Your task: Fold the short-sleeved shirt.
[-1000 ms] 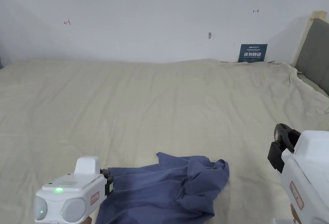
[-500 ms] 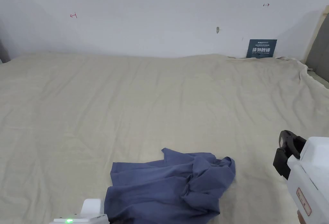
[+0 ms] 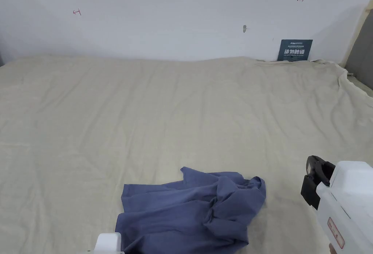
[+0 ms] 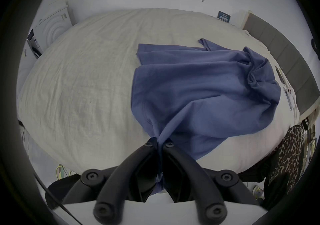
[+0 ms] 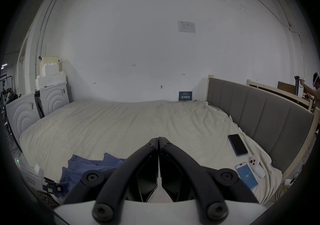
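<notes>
A crumpled blue short-sleeved shirt (image 3: 193,211) lies near the front edge of the bed, also seen as the shirt (image 4: 199,86) and the shirt (image 5: 90,168). My left gripper (image 4: 159,142) is shut on a bunched edge of the shirt at its near side, and the cloth runs down between the jaws. Its white body (image 3: 107,243) peeks in at the bottom of the head view. My right gripper (image 5: 158,139) hangs above the bed to the right of the shirt, jaws closed together with nothing between them. Its white body (image 3: 346,203) shows at the lower right.
The beige sheet (image 3: 145,120) covers a wide bed. Two phones (image 5: 237,144) (image 5: 246,175) and a small white device (image 5: 257,168) lie at the bed's right side by the grey headboard (image 5: 259,116). White appliances (image 5: 52,100) stand left. A person (image 5: 316,93) stands far right.
The left gripper has dropped toward the lower edge of the head view, pulling the shirt's near edge with it. The right gripper has shifted only slightly. The head camera has tilted a little.
</notes>
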Motion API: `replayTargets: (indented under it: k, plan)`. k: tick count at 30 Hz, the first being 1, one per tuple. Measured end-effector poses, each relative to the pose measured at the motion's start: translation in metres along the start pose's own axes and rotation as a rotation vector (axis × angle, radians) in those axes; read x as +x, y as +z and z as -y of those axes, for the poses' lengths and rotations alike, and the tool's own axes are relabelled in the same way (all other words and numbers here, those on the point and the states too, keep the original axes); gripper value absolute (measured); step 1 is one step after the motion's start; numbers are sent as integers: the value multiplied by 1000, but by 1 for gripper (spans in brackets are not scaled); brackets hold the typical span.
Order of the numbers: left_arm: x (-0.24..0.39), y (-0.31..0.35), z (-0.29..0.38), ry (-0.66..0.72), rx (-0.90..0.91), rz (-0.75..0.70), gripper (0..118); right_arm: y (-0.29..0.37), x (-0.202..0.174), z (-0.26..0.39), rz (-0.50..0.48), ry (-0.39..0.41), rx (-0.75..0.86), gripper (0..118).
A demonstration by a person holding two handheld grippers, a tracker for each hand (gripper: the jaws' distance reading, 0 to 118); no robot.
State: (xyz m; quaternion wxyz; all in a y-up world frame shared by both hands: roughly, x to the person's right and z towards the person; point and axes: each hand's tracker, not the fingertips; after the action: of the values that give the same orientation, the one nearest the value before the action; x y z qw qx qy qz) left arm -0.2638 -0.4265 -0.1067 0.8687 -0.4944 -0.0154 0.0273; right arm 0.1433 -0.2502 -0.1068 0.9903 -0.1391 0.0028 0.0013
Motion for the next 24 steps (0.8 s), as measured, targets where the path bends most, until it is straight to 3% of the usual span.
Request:
replayTargets:
  k: [7, 8, 9, 12, 13, 20, 23, 24]
  plan:
    - [-6, 39, -23, 51, 113, 71, 2, -59, 4, 10, -24, -50, -179, 4]
    - [-7, 43, -27, 53, 129, 79, 2, -70, 4, 12, -35, -63, -216, 13]
    - [-9, 46, -32, 54, 140, 83, 2, -83, 4, 16, -28, -71, -256, 34]
    - [-10, 52, -43, 63, 172, 92, 2, -125, 8, 33, -49, -103, -364, 77]
    - [-10, 54, -47, 67, 180, 95, 2, -138, 7, 39, -48, -109, -391, 82]
    - [-8, 51, -62, 71, 196, 109, 2, -206, -11, 74, -29, -152, -643, 88]
    - [-9, 47, -62, 78, 194, 114, 2, -221, -17, 84, -53, -200, -689, 80]
    - [-10, 46, -62, 82, 193, 115, 2, -227, -20, 86, -53, -207, -708, 67]
